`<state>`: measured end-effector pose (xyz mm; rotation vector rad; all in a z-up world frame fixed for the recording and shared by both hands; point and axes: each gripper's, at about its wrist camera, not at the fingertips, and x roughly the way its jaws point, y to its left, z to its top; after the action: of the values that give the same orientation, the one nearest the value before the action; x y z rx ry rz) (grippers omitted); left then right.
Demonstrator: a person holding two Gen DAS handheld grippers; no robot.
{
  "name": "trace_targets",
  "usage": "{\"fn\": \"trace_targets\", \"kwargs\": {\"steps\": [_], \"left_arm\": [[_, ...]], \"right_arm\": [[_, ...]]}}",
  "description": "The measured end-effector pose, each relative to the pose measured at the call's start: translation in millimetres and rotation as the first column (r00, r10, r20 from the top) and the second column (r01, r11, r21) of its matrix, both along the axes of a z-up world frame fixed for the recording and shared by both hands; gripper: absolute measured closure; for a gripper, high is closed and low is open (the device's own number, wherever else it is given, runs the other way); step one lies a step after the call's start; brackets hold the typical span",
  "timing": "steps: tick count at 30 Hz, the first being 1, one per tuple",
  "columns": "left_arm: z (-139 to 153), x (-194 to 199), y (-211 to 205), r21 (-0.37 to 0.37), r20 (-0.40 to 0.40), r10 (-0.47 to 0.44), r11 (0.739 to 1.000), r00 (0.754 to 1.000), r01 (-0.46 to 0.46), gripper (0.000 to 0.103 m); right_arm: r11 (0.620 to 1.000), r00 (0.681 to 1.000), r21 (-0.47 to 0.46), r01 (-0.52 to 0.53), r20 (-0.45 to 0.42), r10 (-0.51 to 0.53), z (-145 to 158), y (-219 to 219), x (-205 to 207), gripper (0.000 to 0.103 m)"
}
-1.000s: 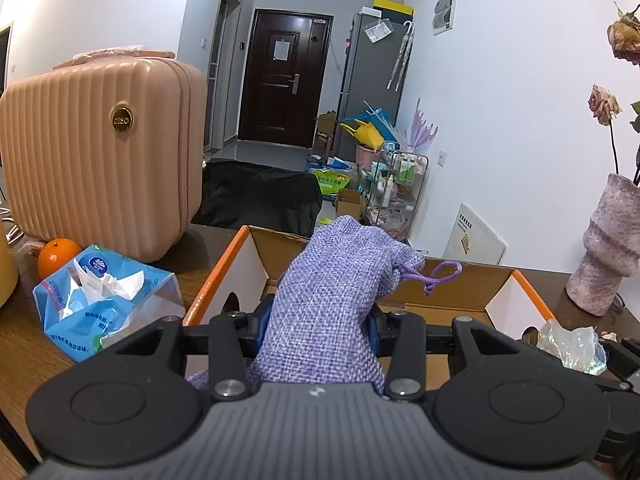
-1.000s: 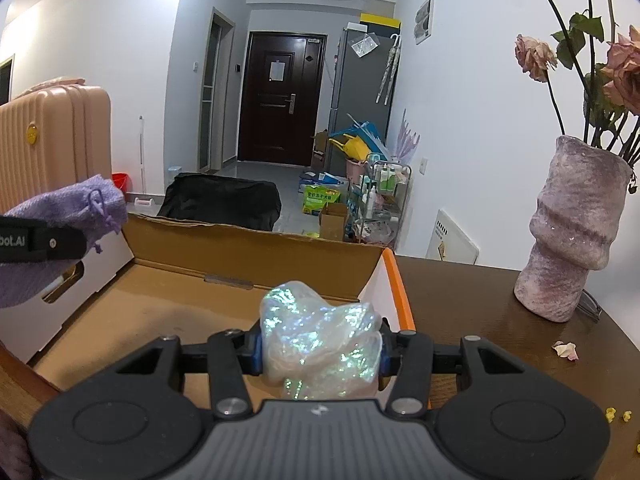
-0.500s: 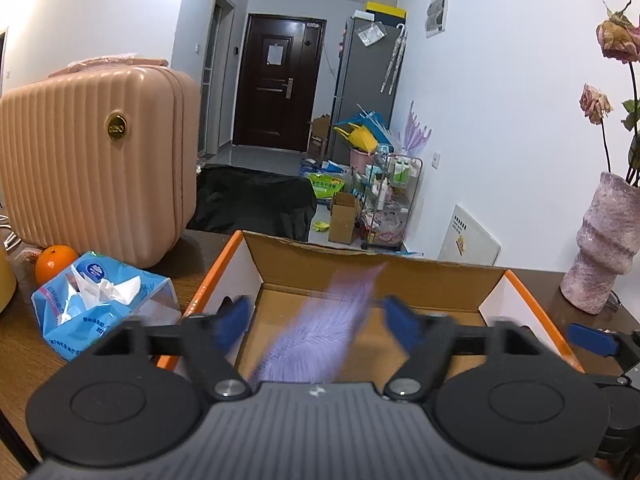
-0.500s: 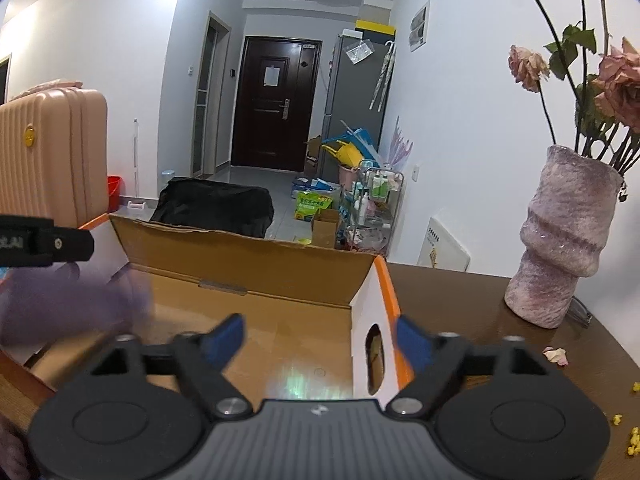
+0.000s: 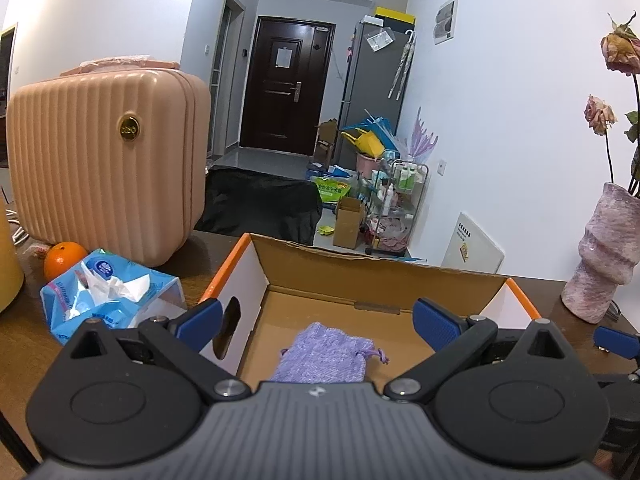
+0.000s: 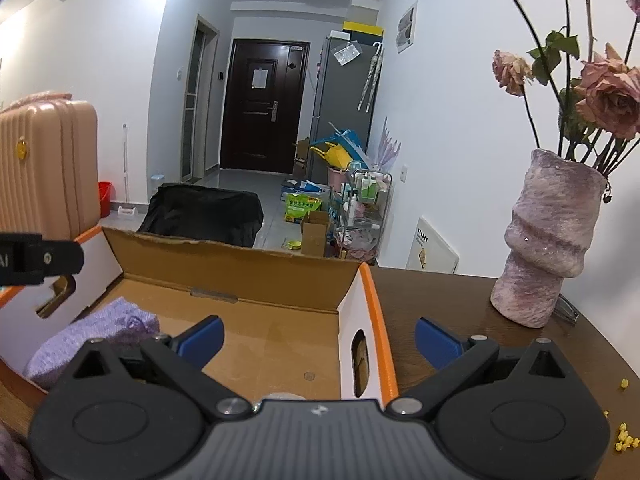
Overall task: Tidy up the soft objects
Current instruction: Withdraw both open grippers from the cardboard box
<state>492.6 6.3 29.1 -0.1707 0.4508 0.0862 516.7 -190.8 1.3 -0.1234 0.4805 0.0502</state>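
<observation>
An open cardboard box [image 5: 380, 268] with orange edges stands on the wooden table. A purple woven drawstring pouch [image 5: 326, 354] lies loose on its floor, also visible as the pouch [image 6: 92, 332] in the right wrist view. My left gripper [image 5: 318, 318] hangs above it, jaws opening wide, its pads touching nothing. My right gripper [image 6: 320, 336] hovers over the box's right end [image 6: 374, 312], jaws also opening, nothing between them. A pale sliver of the shiny plastic wad [image 6: 286, 395] peeks out below it, mostly hidden by the gripper body.
A pink ribbed suitcase [image 5: 104, 168], a blue tissue pack [image 5: 108, 296] and an orange [image 5: 64, 254] sit left of the box. A mauve vase [image 6: 548, 240] with dried roses stands at the right. Yellow crumbs [image 6: 622, 436] dot the table's right edge.
Both grippers went from shut to wide open. The purple pouch fell from the left one onto the box floor; the shiny plastic wad dropped out of the right one.
</observation>
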Motion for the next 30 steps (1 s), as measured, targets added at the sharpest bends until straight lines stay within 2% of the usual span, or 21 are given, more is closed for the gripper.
{"fn": "trace_targets", "kwargs": {"steps": [5, 15, 30], "left_arm": [[13, -14, -2, 0.021, 0.040, 0.007, 1.000, 0.999, -0.008, 0.000], [35, -51, 2, 0.000, 0.104, -0.014, 1.000, 0.994, 0.014, 0.000], [38, -105, 9, 0.020, 0.127, -0.011, 1.000, 0.992, 0.008, 0.000]], "right_arm": [[1.000, 1.000, 0.028, 0.001, 0.029, -0.002, 12, -6, -10, 0.001], [0.998, 0.997, 0.065, -0.008, 0.082, 0.003, 30, -17, -40, 0.000], [0.996, 0.991, 0.083, -0.045, 0.130, 0.034, 39, -26, -100, 0.000]]}}
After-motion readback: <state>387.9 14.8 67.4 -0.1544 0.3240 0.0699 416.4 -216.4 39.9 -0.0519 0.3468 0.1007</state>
